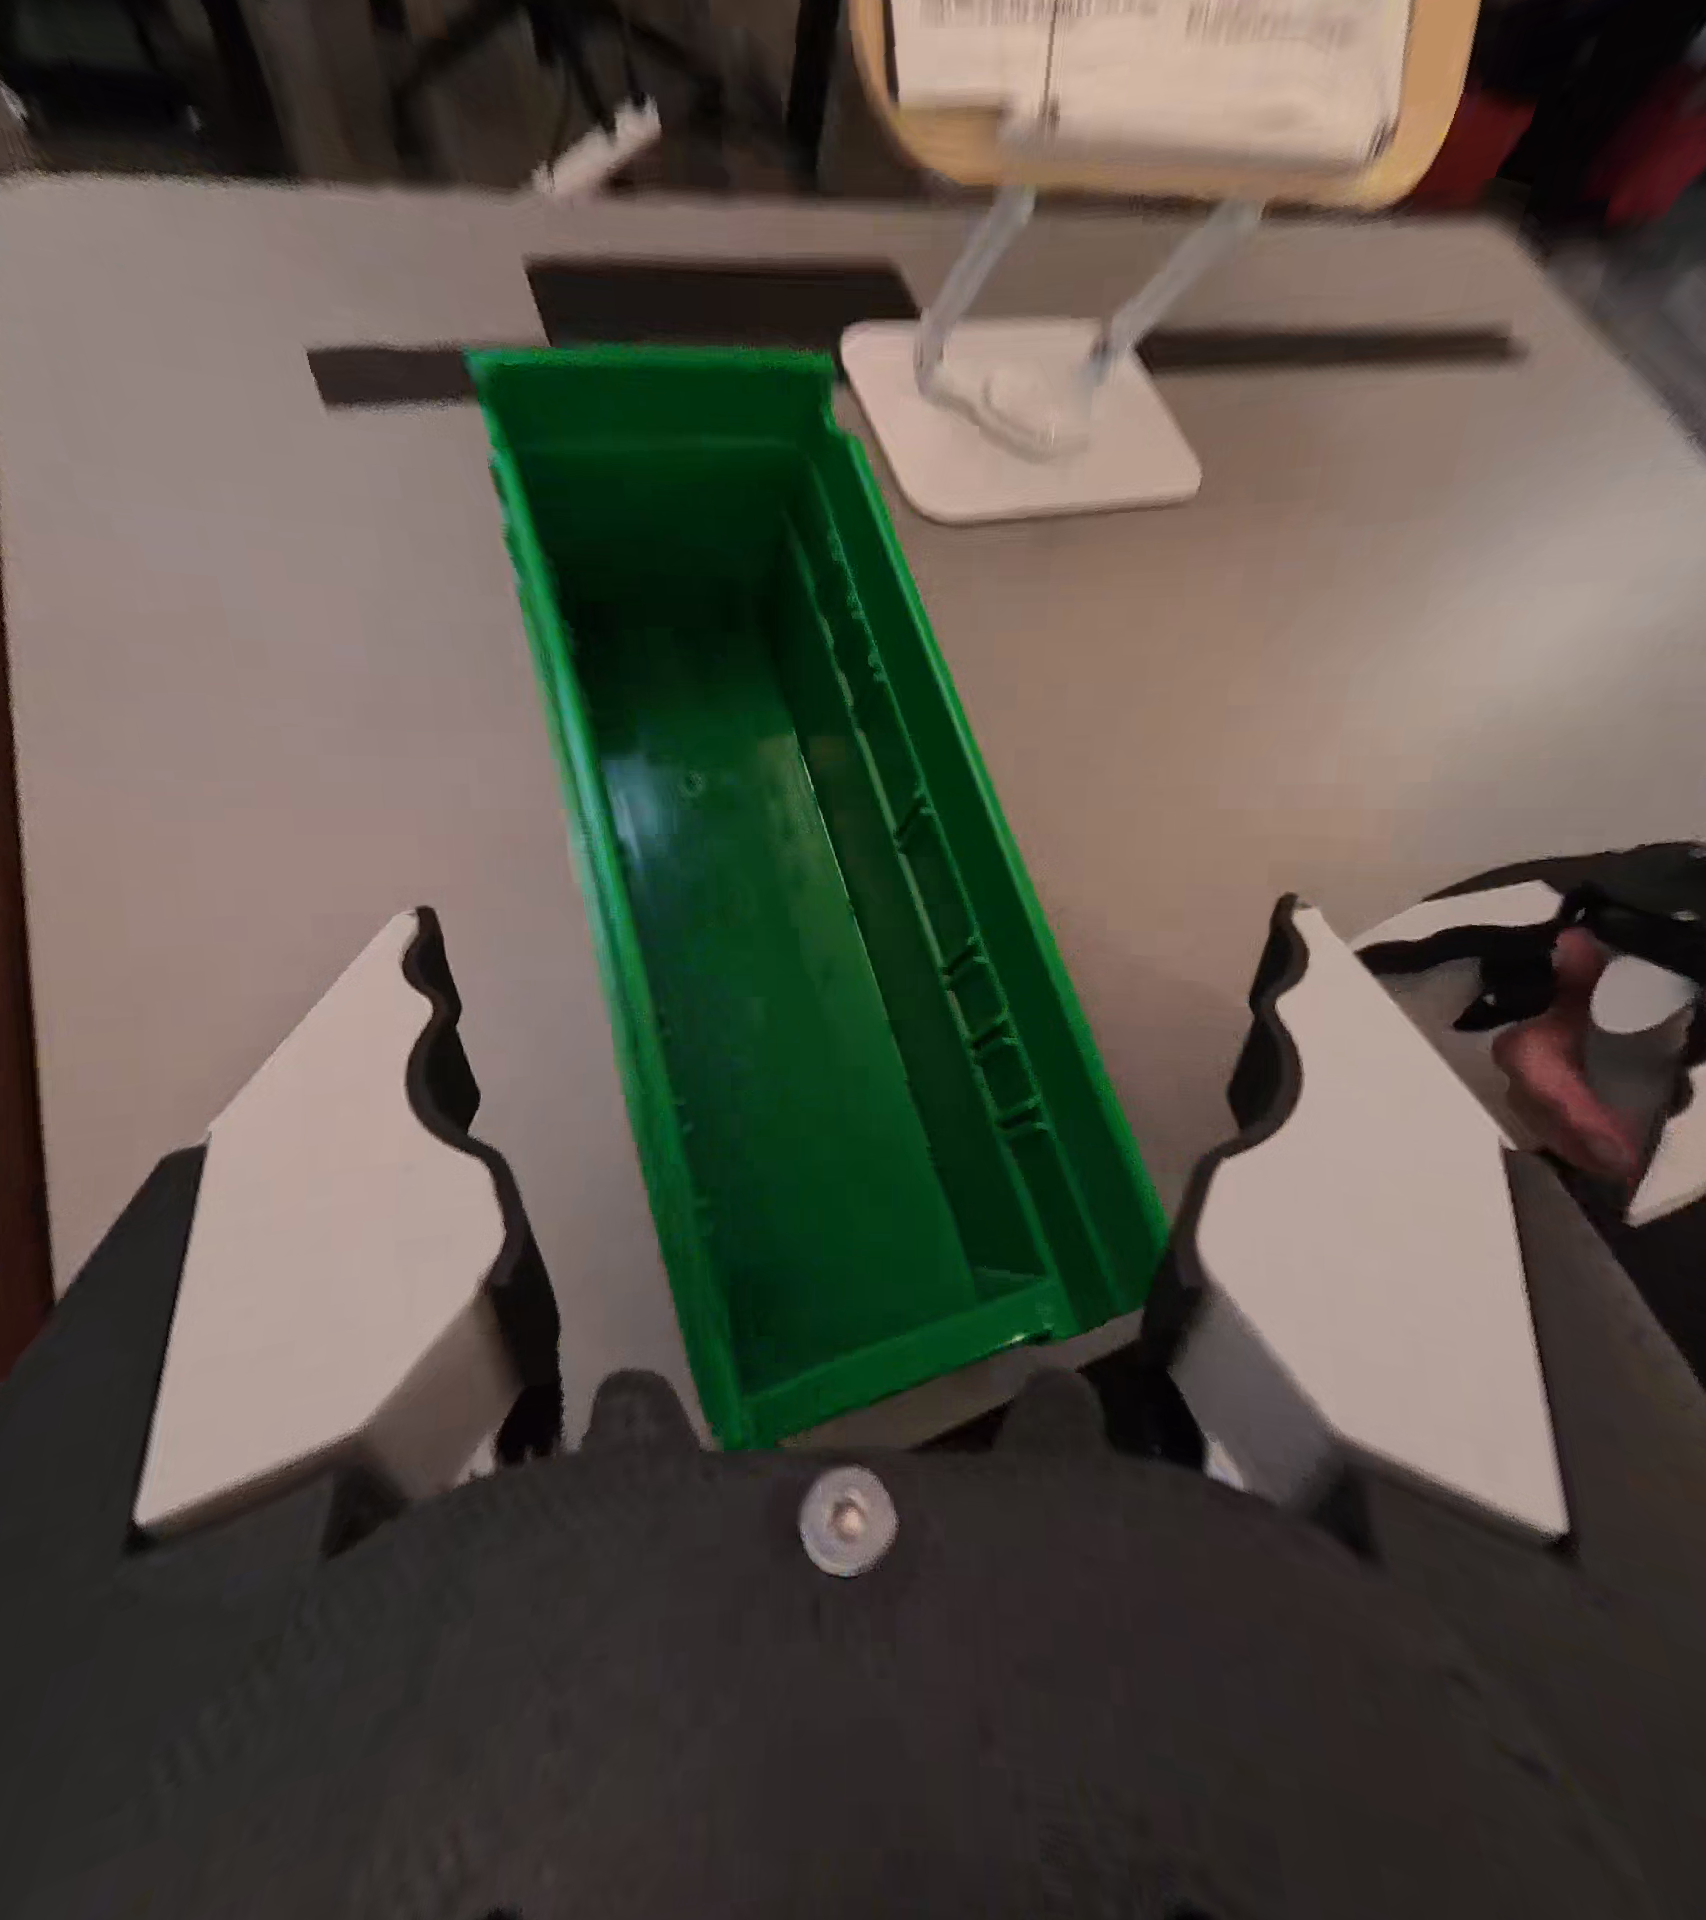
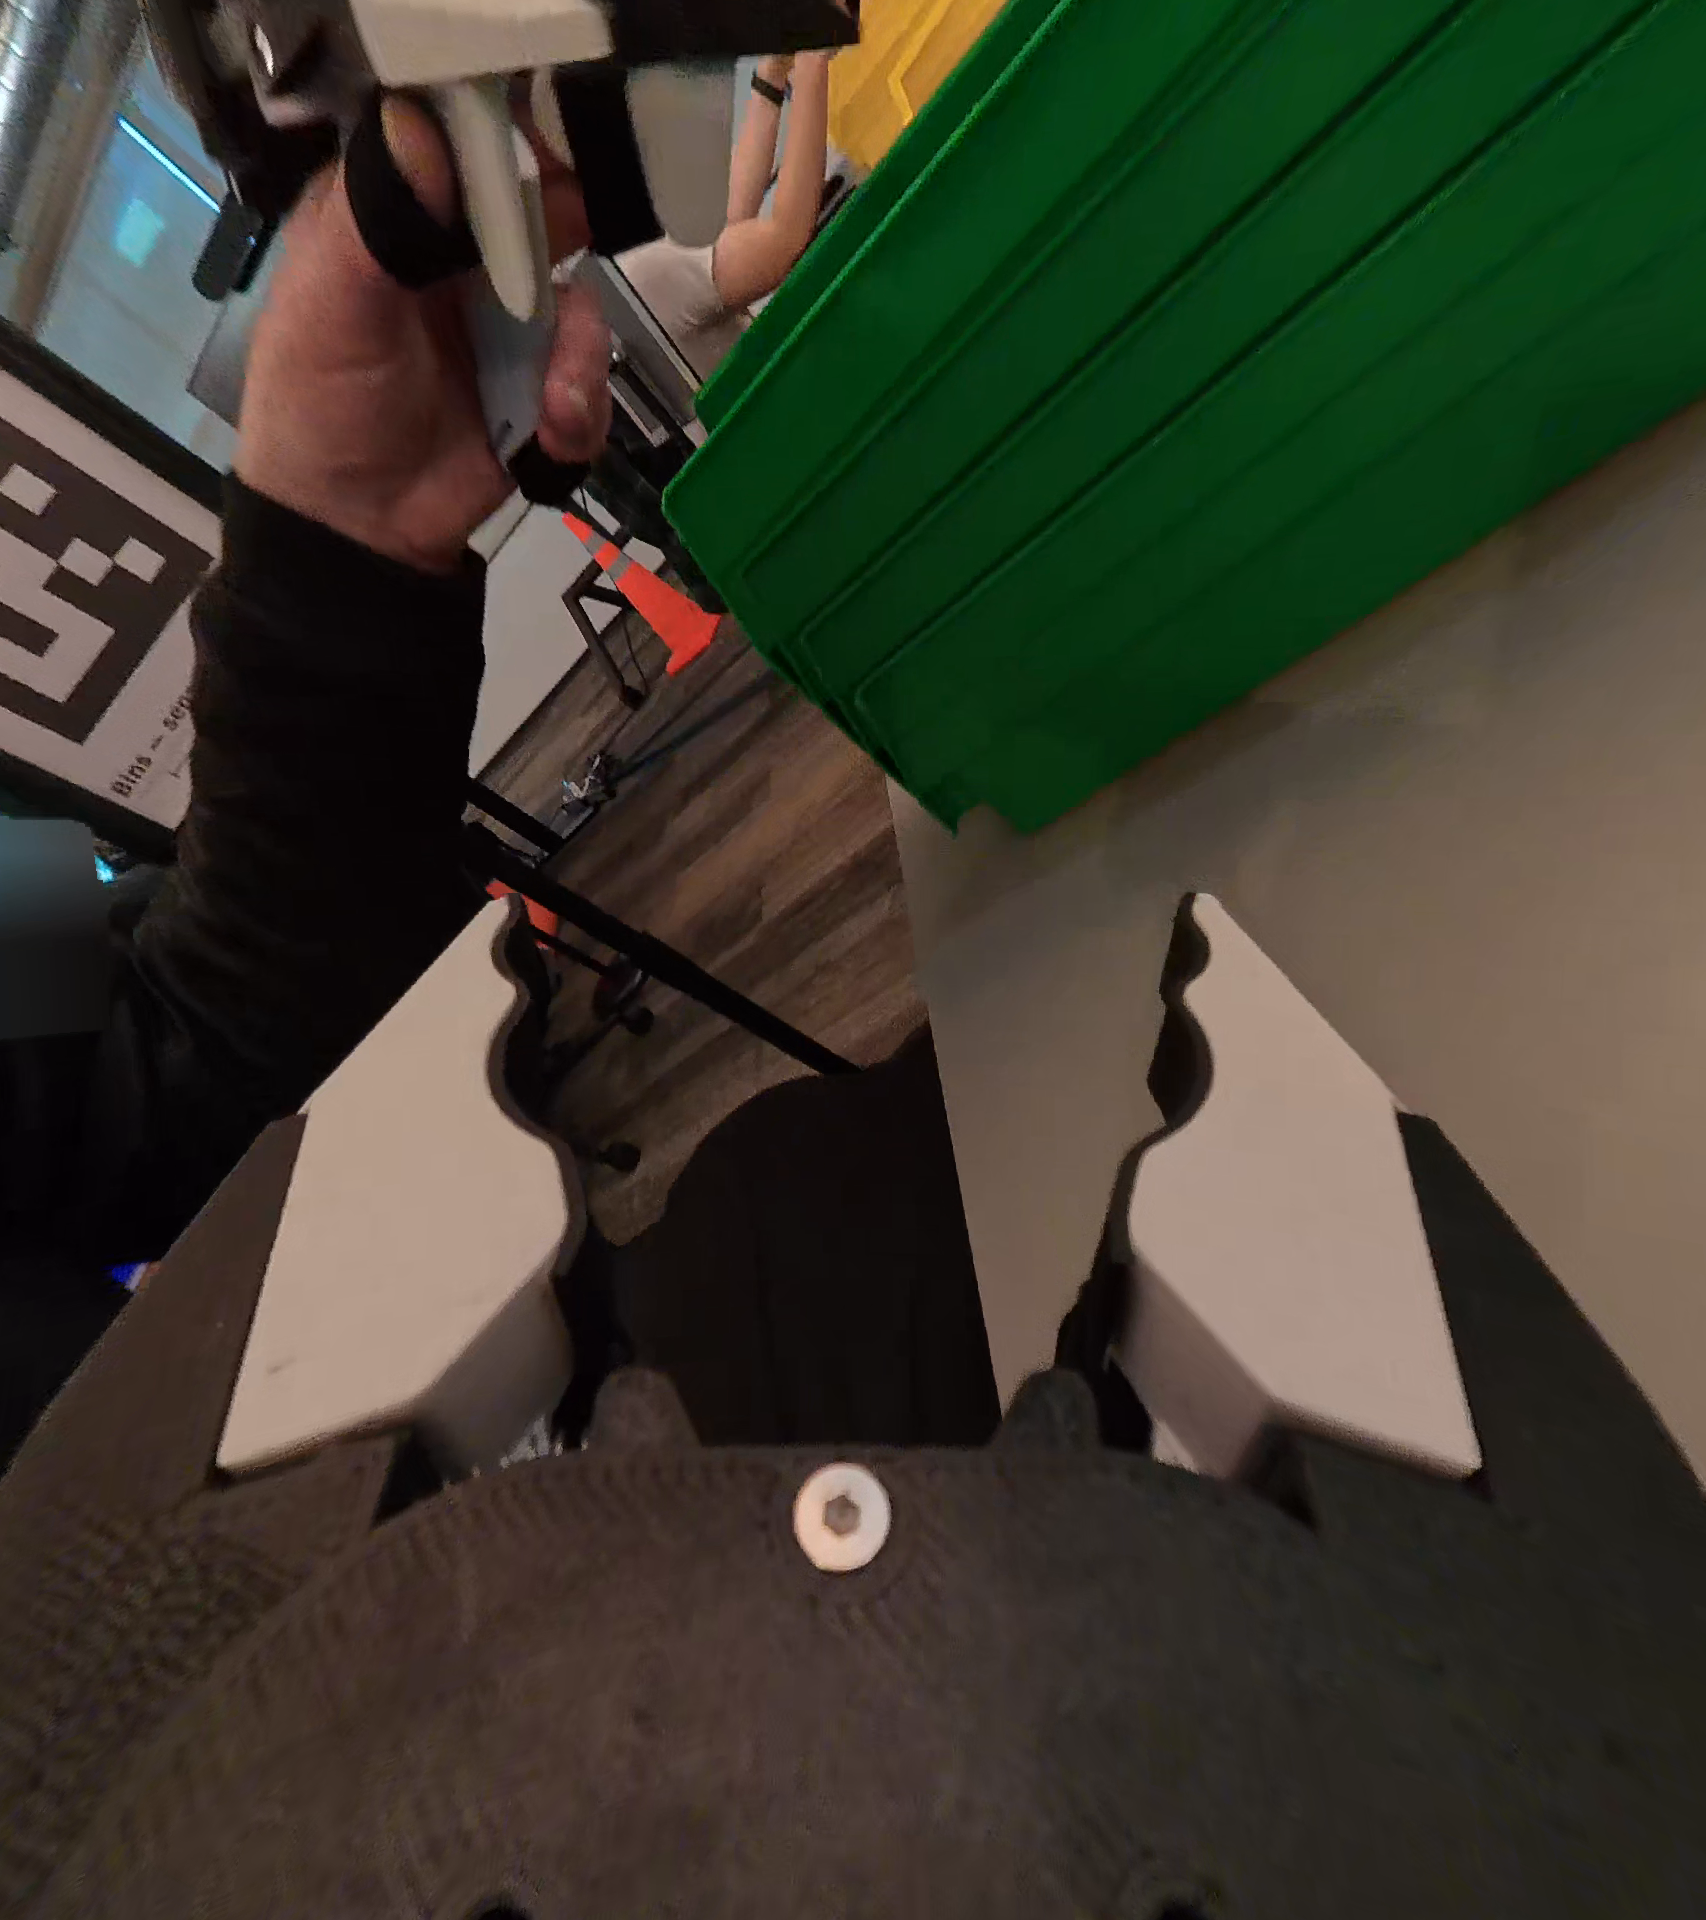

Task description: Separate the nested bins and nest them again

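Note:
A stack of nested green bins (image 1: 797, 883) lies lengthwise on the grey table (image 1: 236, 644), open side up. My left gripper (image 1: 854, 914) is open and empty above the near end of the stack, one finger on each side, not touching it. In the right wrist view the stacked rims of the bins (image 2: 1192, 416) show from the side at upper right. My right gripper (image 2: 849, 909) is open and empty, over the table's edge (image 2: 932, 1039) and apart from the bins. It also shows at the right edge of the left wrist view (image 1: 1607, 997).
A white stand (image 1: 1025, 416) with a wooden board and paper is behind the bins, to their right. Black tape strips (image 1: 724, 301) mark the table's far side. A hand (image 2: 381, 395) holds the left gripper. Beyond the table are an orange cone (image 2: 662, 603), a patterned marker board (image 2: 18, 561) and a seated person (image 2: 755, 208).

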